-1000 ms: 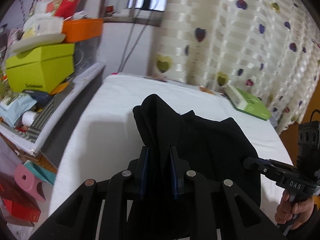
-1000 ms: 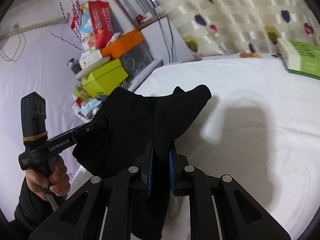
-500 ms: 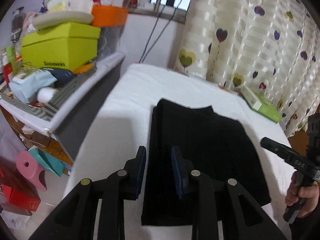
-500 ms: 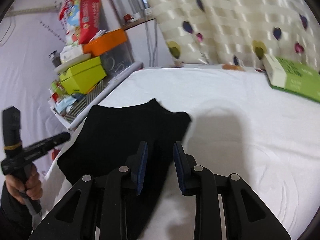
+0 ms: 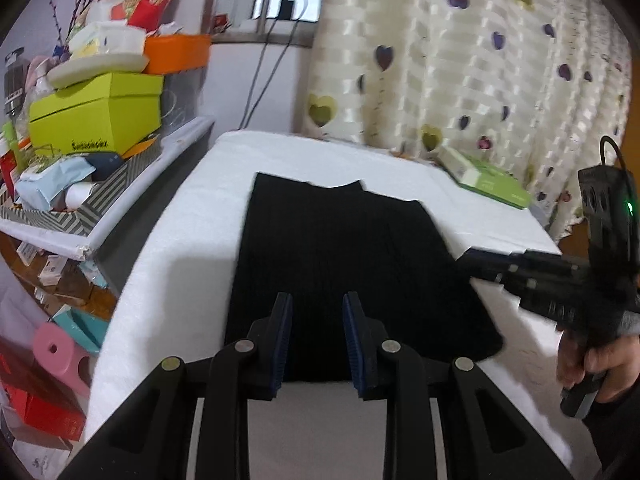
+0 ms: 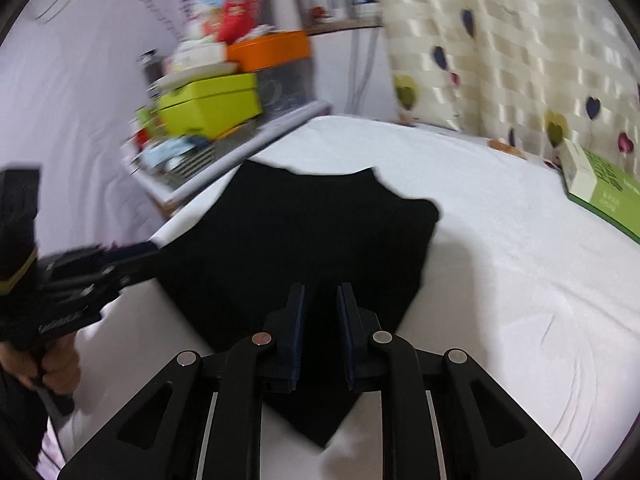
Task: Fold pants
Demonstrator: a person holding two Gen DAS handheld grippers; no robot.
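On the white bed point(image 5: 192, 216), black pants point(image 5: 340, 256) lying flat as a compact, near-rectangular slab, folded at least once, far edge slightly notched toward 12 o'clock. Matte, finely ribbed knit against the soft, faintly wrinkled sheet. Left tool point(image 5: 316, 340) hovering over the near edge, pads apart, holding nothing. Right tool point(image 6: 320, 336) likewise parted and empty above the near corner; also visible at 3 o'clock in the left view. Probably close to finished; perhaps one more fold or some smoothing left. Green box point(image 6: 600, 188) well apart at 2 o'clock; cluttered shelf point(image 5: 100, 184) toward 9 o'clock.
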